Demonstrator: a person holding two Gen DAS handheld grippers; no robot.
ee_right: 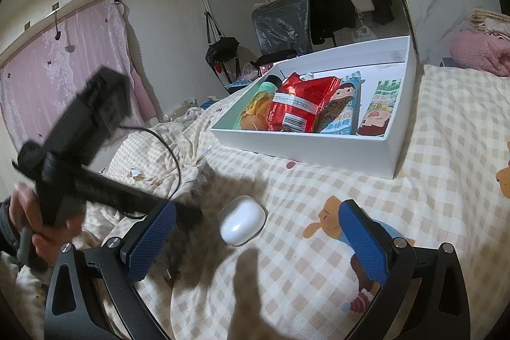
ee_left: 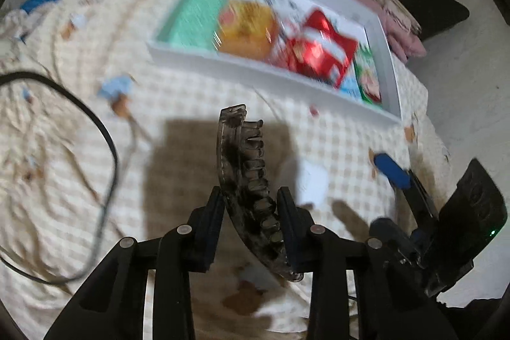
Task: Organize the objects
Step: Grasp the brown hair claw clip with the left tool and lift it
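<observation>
Left tongs [ee_left: 251,212] clamp a dark hair claw [ee_left: 245,180] above the bed [ee_left: 191,104]; right tongs [ee_right: 255,241] gape empty around a white case [ee_right: 243,220].

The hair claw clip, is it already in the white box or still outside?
Outside. The hair claw clip is pinched in the left gripper above the checkered sheet, short of the white box.

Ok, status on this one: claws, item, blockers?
Left claw shut on hair clip. Right claw open, over white case. White box ahead, path clear.
</observation>
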